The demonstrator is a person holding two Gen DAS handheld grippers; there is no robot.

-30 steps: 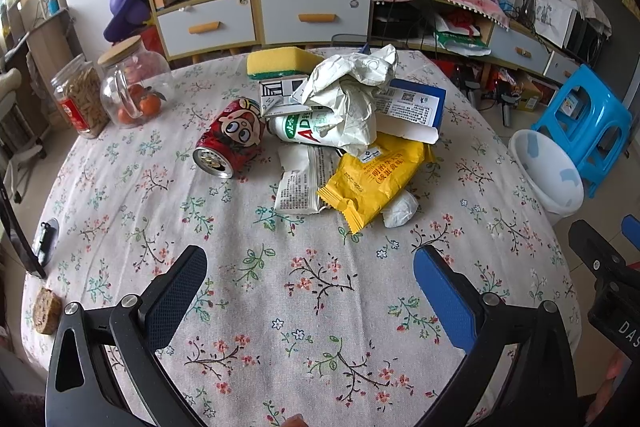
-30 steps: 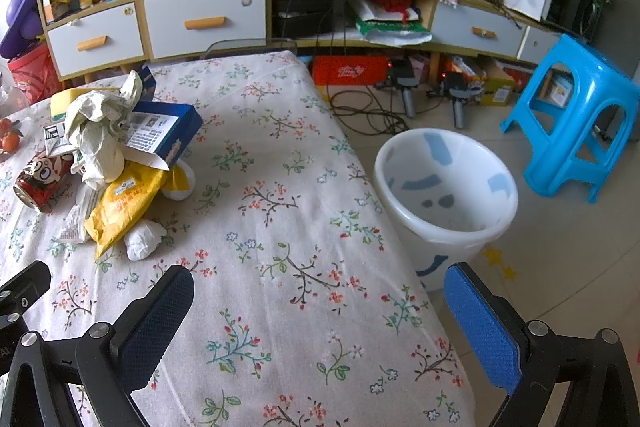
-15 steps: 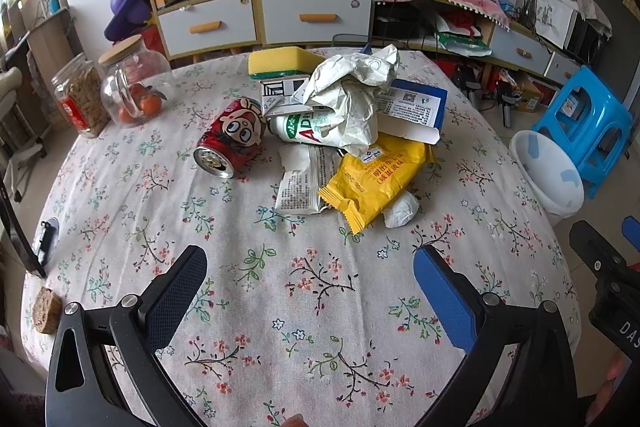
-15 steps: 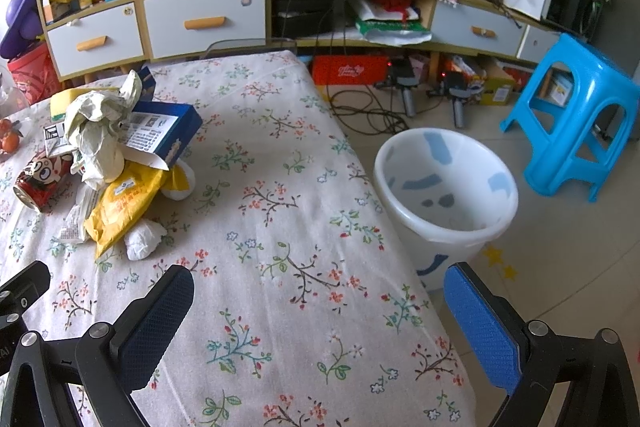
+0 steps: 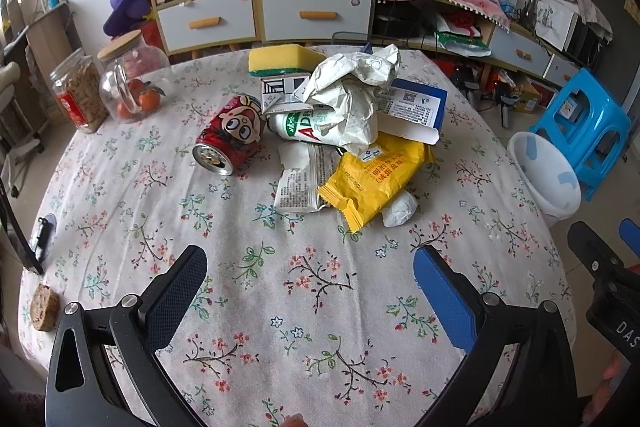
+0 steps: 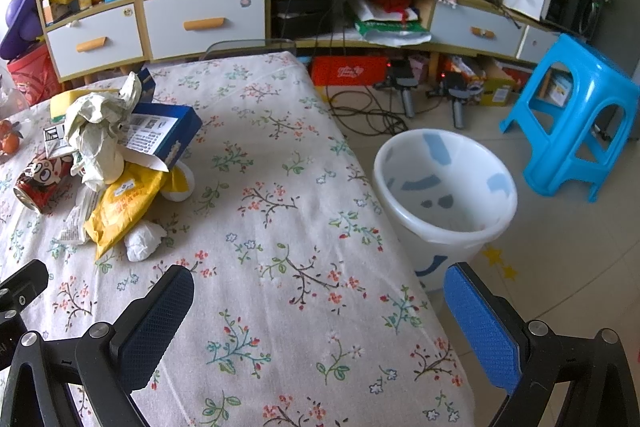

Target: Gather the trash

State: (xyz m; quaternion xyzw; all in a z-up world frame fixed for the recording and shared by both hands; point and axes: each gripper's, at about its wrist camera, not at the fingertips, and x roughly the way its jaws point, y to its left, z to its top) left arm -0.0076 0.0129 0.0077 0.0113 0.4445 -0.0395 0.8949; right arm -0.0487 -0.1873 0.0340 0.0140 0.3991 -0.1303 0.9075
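Nothing has shifted since a second ago; both grippers hold their spots over the flowered tablecloth (image 5: 248, 291); left gripper (image 5: 310, 277) spread wide, gripping nothing; ahead and to its left, a red can (image 5: 230, 135) on its side; straight ahead the trash heap, crumpled paper (image 5: 352, 95) on top, a yellow wrapper (image 5: 376, 179) nearest the tool, a blue box (image 5: 416, 105) behind it; right gripper (image 6: 318, 301) also wide and empty; that heap sits far to its left; the white bin (image 6: 444, 203) stands on the floor just ahead to its right, beside the table edge.
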